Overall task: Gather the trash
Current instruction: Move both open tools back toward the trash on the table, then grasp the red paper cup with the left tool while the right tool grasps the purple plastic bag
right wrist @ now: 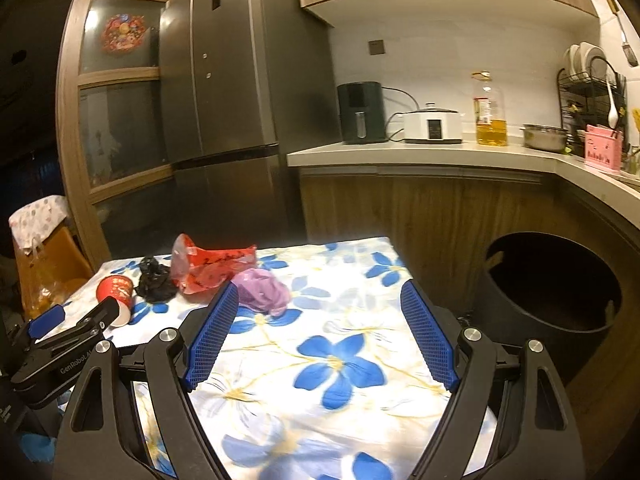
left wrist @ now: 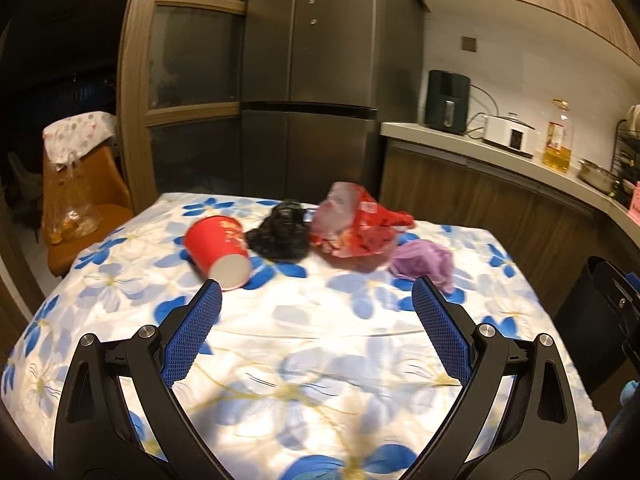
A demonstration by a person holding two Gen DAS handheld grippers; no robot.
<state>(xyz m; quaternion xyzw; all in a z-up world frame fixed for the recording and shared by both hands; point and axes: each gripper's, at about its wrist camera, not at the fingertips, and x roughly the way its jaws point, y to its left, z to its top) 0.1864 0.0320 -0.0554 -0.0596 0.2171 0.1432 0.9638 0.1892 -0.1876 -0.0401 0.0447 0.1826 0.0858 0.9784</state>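
Four pieces of trash lie on the flowered tablecloth [left wrist: 304, 344]: a red paper cup [left wrist: 218, 250] [right wrist: 115, 294] on its side, a crumpled black bag [left wrist: 280, 232] [right wrist: 154, 278], a red plastic bag [left wrist: 356, 224] [right wrist: 208, 266] and a purple bag [left wrist: 422, 262] [right wrist: 260, 290]. My left gripper [left wrist: 316, 288] is open over the near half of the table, the cup just beyond its left finger. My right gripper [right wrist: 320, 292] is open too, its left finger next to the purple bag; nothing sits between either pair of fingers. The left gripper [right wrist: 68, 330] shows at the left of the right wrist view.
A black round bin [right wrist: 548, 304] [left wrist: 592, 312] stands on the floor right of the table. Behind are a dark fridge [left wrist: 312, 80], a counter [right wrist: 420, 156] with an air fryer, cooker, oil bottle and dish rack, and an orange chair [left wrist: 80, 208] with a plastic bag at far left.
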